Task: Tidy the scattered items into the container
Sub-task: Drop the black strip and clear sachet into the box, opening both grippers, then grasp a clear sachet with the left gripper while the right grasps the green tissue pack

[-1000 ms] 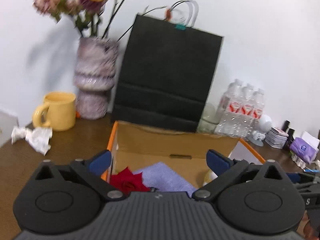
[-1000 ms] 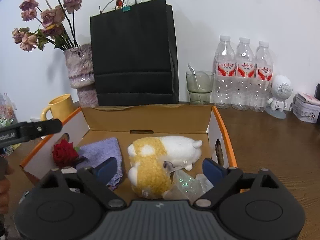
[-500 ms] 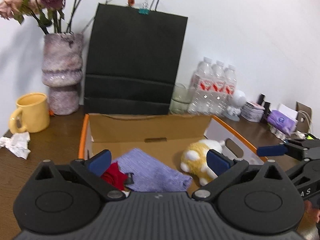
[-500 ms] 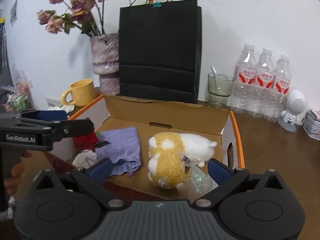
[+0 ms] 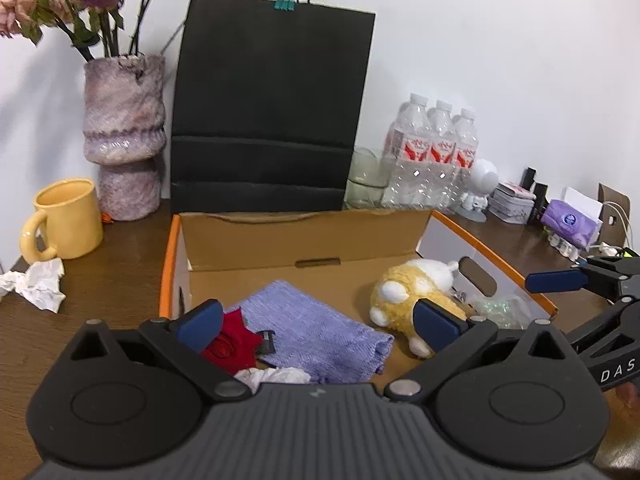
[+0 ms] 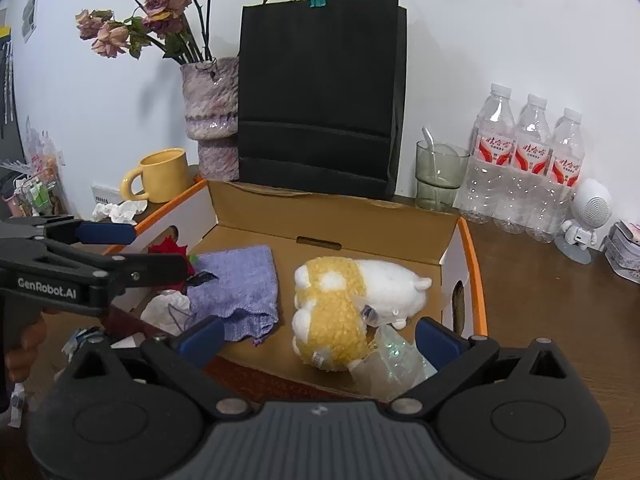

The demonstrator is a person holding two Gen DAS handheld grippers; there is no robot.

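Blue-padded fingers are being held wide apart on the left tongs (image 5: 318, 322), with nothing gripped between them, above the near edge of the cardboard box (image 5: 304, 236). The right tongs (image 6: 316, 336) are likewise being held spread and empty, over the box's near right corner.

Directly beyond the left tongs, a red fabric rose (image 5: 230, 344) is lying in the box's near left corner, touching a purple knitted cloth (image 5: 316, 330) that is spread over the floor of the box. A crumpled white tissue (image 5: 274, 376) is resting just in front of both. Further right, a yellow-and-white plush toy (image 5: 412, 300) is lying on its side, and a clear crinkled plastic wrapper (image 6: 390, 360) is sitting against it by the right wall.

Outside the box, on the brown wooden bench (image 5: 120, 264), another crumpled tissue (image 5: 36, 284) is lying beside a yellow mug (image 5: 66, 224). Behind these, a mottled purple vase (image 5: 124, 136) of dried roses is standing next to a tall black paper bag (image 5: 272, 108) against the white wall. To the right of the bag, a green glass (image 6: 438, 176) with a spoon in it, three water bottles (image 6: 528, 164) and a small white robot figure (image 6: 586, 216) are standing in a row.
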